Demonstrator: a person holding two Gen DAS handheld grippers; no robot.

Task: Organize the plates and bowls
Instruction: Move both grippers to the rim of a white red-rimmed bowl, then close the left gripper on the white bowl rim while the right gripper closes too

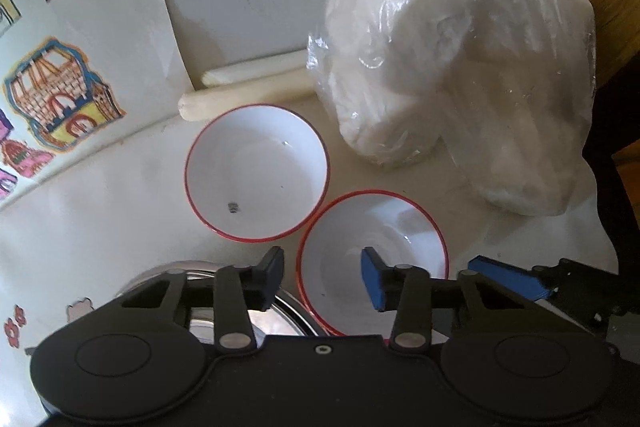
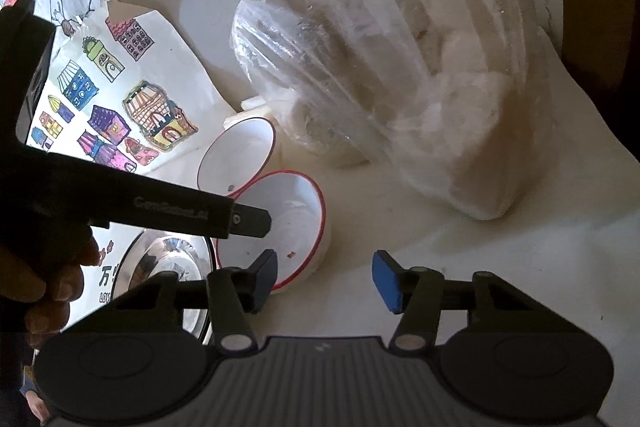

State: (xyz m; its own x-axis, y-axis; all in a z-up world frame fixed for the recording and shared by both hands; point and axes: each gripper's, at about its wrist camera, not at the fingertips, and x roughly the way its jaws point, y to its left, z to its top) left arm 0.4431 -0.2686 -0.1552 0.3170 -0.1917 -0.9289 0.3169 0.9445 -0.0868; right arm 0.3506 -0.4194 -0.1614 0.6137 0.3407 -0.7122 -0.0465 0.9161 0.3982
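Pale counter (image 1: 100,227) fills most of both views, with coloured drawings of houses (image 1: 60,95) along the left edge and a big clear plastic bag of white lumps (image 1: 460,87) taking the upper right. Below centre in the left wrist view sit two white bowls with red rims: the far bowl (image 1: 256,173) at mid-frame and the near bowl (image 1: 372,259) just beside it, lower right, their rims touching or nearly so. A shiny steel plate or lid (image 1: 208,307) lies at the lower left, partly under my tools.

My left fingers (image 1: 324,279) stand at a middling gap straddling the near bowl's left rim, one pad outside, one over the inside; I cannot tell whether they press on it yet. My right fingers (image 2: 326,283) are likewise half-wide in the lower middle of the right wrist view, the left pad by that bowl's (image 2: 280,227) rim, the other over bare counter, holding nothing.

I judge I am taking hold of the near bowl to stack it. Next calls for pinching the rim firmly, lifting clear, then nesting it in the far bowl.
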